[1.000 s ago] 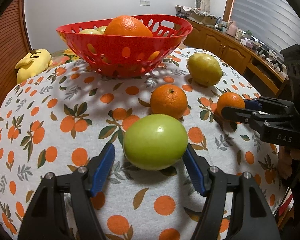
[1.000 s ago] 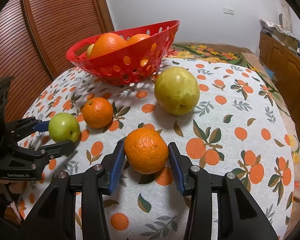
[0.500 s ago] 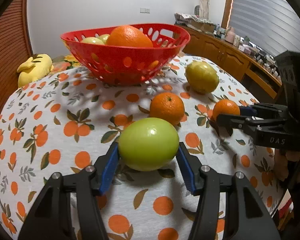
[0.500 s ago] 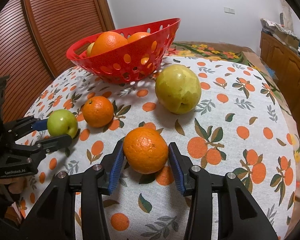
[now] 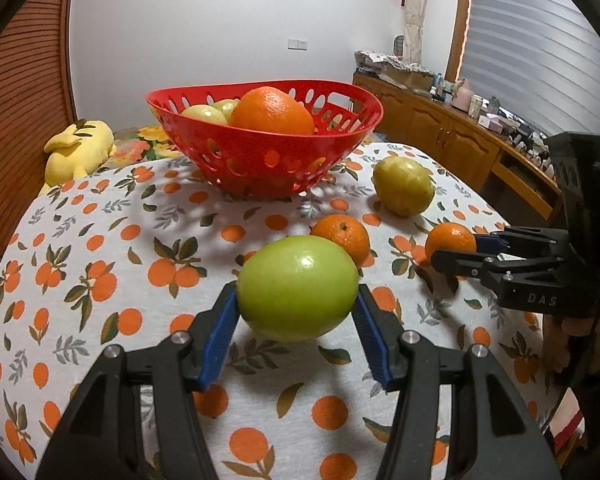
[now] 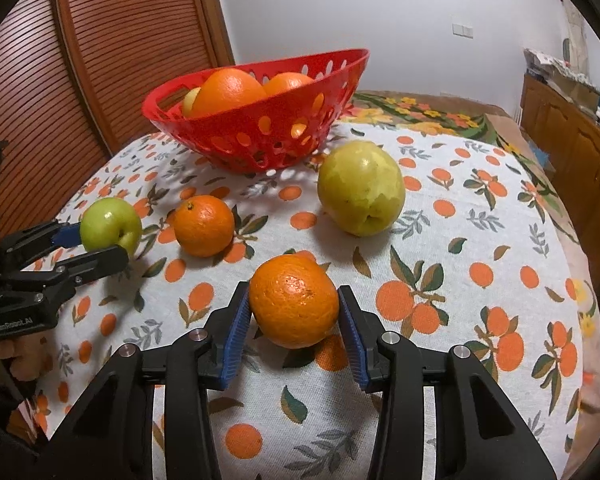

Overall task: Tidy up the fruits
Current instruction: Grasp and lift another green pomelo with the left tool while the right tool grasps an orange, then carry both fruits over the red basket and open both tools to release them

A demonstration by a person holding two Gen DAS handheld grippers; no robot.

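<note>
My left gripper (image 5: pixel 296 308) is shut on a green apple (image 5: pixel 297 287), which hangs just above the orange-print tablecloth (image 5: pixel 100 272). In the right wrist view that apple (image 6: pixel 110 222) shows at the left between the left gripper's fingers (image 6: pixel 96 260). My right gripper (image 6: pixel 294 312) is shut on an orange (image 6: pixel 294 300), also seen at the right of the left wrist view as the held orange (image 5: pixel 450 242). A loose small orange (image 6: pixel 204 224) and a yellow-green pear (image 6: pixel 360 186) lie on the cloth. Behind them stands the red basket (image 6: pixel 260 136), holding oranges and pale fruit.
A yellow plush toy (image 5: pixel 78 150) lies at the far left beyond the table. Wooden cabinets (image 5: pixel 452 140) with clutter run along the right wall, and a slatted wooden door (image 6: pixel 100 60) stands at the left. A hand (image 6: pixel 24 356) holds the left gripper's handle.
My left gripper closed on the green apple and lifted it a little off the cloth, tilting up slightly. The right gripper kept still with its orange.
</note>
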